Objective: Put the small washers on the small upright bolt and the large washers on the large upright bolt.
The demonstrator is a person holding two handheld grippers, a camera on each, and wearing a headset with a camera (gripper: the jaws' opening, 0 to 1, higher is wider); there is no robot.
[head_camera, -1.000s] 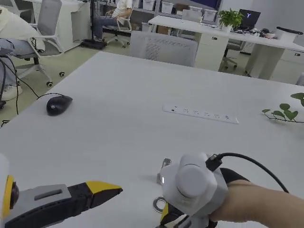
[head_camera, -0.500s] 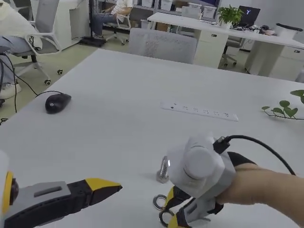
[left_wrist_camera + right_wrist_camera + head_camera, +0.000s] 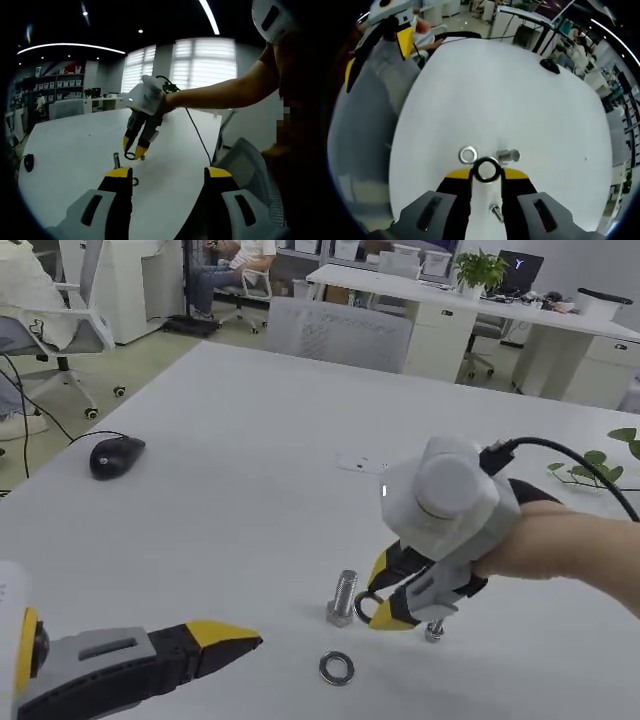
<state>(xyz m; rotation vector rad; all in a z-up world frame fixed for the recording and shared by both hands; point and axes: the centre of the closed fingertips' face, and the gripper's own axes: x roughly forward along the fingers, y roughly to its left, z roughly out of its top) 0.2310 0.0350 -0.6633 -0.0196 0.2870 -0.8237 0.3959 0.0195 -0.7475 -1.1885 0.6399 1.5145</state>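
A washer [image 3: 475,170] is pinched by its rim at the tips of the right gripper [image 3: 378,602]. It is held in the air just beside the large bolt [image 3: 342,597], on the side toward the small bolt [image 3: 435,630], and is not yet over the large bolt's top. A second washer [image 3: 337,668] lies flat on the table [image 3: 250,490], near the large bolt on the person's side. The left gripper [image 3: 167,172] is held well apart from the large bolt, its jaws spread with nothing between them.

The held ring looks to be of the larger size, so the large bolt is judged to be its target. The ring should be raised above that bolt's top, turned level and its hole centred over the shank, and only then let go. A tilted ring would likely catch on the thread, and the bolt could be toppled if brushed by the jaws.

The small bolt is partly covered by the right gripper in the head view. Whether any washer already sits on either bolt cannot be made out.
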